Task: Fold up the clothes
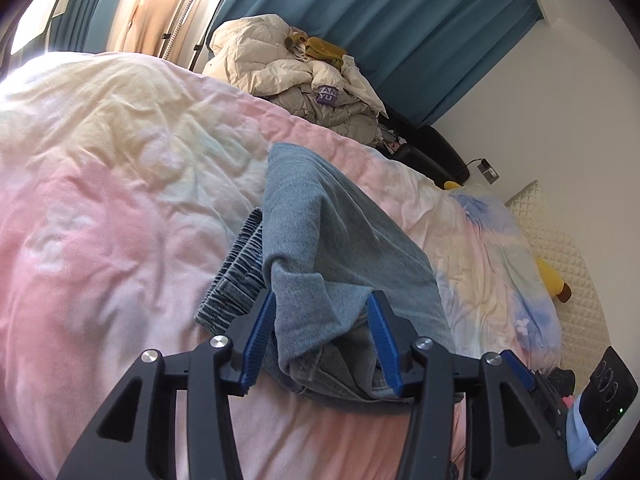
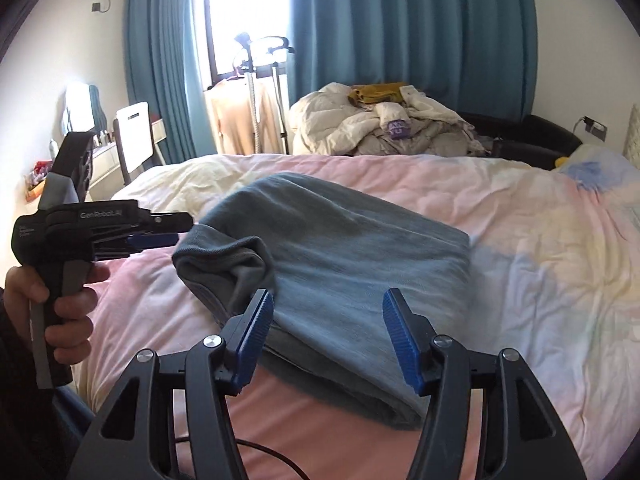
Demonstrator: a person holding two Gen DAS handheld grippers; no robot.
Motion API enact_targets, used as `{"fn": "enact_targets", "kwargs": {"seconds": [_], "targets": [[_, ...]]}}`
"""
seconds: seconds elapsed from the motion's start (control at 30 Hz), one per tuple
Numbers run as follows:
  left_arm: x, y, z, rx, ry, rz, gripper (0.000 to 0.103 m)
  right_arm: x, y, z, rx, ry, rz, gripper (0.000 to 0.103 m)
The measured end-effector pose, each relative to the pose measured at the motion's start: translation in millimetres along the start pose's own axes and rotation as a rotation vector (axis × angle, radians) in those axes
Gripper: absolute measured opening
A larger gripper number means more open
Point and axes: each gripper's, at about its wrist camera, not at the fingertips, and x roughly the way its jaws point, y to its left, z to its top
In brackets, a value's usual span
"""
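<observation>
With both blue-padded hand-held grippers, left (image 1: 322,340) and right (image 2: 328,340), spread and pinching nothing, the folded grey-blue denim jeans (image 2: 340,240) lay loose near the front of the rumpled pink pastel duvet (image 2: 520,220), where a careless brush could spring the curled far-left flap open.

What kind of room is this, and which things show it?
Most likely a home bedroom: a bed under a pastel sheet, blue curtains over a bright window, and a heap of jackets and clothes beyond the bed.
</observation>
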Motion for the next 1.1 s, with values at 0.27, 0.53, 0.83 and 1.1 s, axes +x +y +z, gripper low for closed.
{"fn": "enact_targets", "kwargs": {"seconds": [0.27,0.53,0.83,1.1], "targets": [[18,-17,-26,0.155,0.062,0.204,0.049,17,-26,-6,0.133,0.043,0.027,0.058],[42,-6,-26,0.15,0.076,0.312,0.049,34,-36,-12,0.197,0.083,0.009,0.058],[18,5,-16,0.012,-0.048,0.291,0.049,51,26,-8,-0.021,0.031,0.15,0.058],[20,13,-13,-0.019,-0.039,0.33,0.049,90,85,-14,-0.232,0.061,0.21,0.058]]}}
